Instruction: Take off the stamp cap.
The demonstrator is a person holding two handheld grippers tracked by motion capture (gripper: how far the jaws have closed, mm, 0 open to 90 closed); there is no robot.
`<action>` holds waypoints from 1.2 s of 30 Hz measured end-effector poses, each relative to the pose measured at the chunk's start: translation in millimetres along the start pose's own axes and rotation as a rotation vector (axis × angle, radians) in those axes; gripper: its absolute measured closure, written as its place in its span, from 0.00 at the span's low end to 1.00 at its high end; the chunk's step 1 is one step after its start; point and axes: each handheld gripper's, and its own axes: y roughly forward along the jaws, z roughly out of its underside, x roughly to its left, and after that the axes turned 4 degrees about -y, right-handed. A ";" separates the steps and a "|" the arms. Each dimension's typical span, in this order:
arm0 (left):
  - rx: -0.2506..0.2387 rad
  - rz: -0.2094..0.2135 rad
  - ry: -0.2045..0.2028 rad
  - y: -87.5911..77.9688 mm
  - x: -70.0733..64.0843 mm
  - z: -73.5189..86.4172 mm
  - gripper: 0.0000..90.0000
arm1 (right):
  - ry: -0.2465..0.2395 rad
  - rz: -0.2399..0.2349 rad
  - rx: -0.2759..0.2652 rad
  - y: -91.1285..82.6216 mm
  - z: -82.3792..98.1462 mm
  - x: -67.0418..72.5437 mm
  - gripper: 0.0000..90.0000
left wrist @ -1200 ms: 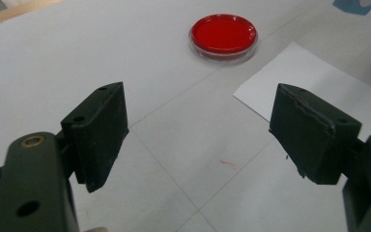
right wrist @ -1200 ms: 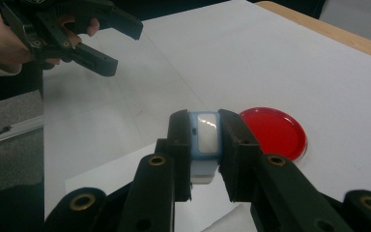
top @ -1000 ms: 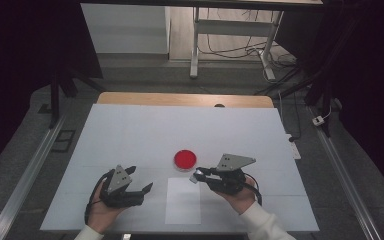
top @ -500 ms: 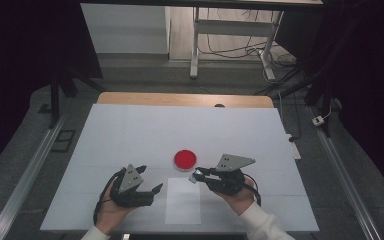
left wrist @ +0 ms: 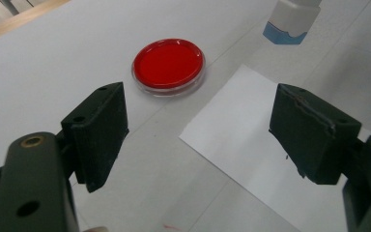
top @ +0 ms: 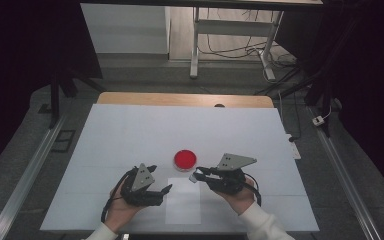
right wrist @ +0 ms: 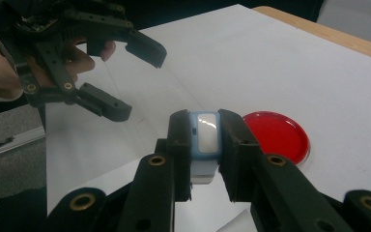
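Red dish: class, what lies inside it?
The red dish looks evenly red under a clear rim, with nothing loose on it. It hides the table beneath.

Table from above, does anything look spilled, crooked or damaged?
Nothing stands out. The round red dish with a clear rim sits flat, nothing spilled around it, and the white paper sheet lies flat and square to the white table. The small white and blue block sits upright between the right gripper's fingers.

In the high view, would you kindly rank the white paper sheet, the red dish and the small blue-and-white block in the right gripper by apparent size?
1. White paper sheet, largest.
2. Red dish, clearly smaller.
3. Blue-and-white block, smallest, partly hidden between the jaws of the right gripper.
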 end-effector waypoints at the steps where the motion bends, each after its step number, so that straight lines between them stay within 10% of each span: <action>1: 0.002 0.002 0.003 1.6 -0.8 -0.7 0.23 | 0.003 0.000 0.000 -0.2 -0.1 -0.1 0.83; 36: 0.013 0.065 0.042 37.0 -31.1 -22.4 0.24 | 0.051 -0.001 -0.036 3.2 0.1 1.7 0.83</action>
